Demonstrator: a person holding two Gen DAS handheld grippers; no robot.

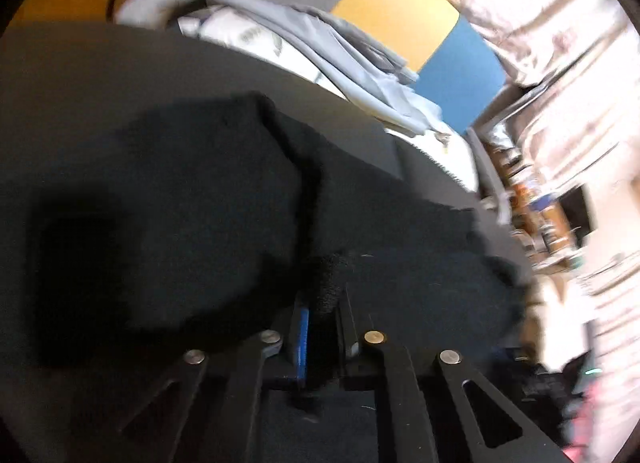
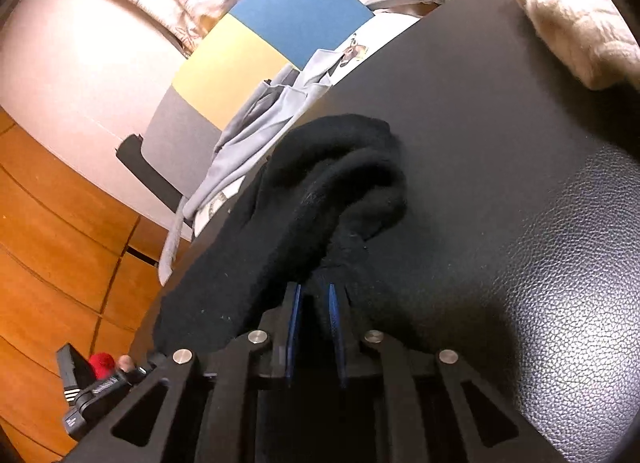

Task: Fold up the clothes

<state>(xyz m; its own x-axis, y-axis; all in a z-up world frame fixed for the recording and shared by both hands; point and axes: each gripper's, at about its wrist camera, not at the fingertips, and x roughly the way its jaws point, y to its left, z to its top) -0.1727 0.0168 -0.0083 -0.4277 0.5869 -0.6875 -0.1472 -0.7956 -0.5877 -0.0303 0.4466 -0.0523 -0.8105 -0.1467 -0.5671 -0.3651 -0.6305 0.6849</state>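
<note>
A black knitted garment (image 1: 200,203) lies across the dark table (image 1: 120,71), one layer folded over another. My left gripper (image 1: 324,311) is shut on a bunched edge of it; black fabric fills the narrow gap beside the blue pad. In the right wrist view the same black garment (image 2: 340,183) is gathered into a thick roll on the table (image 2: 460,83). My right gripper (image 2: 314,303) is shut on a pinch of this cloth between its two blue pads.
A light grey garment (image 1: 320,39) (image 2: 272,119) hangs over the table's far edge. Behind it stands a blue, yellow and grey panel (image 1: 400,11) (image 2: 256,59). A cream fluffy cloth (image 2: 568,11) lies at the far right corner. Wooden floor (image 2: 52,223) lies left of the table.
</note>
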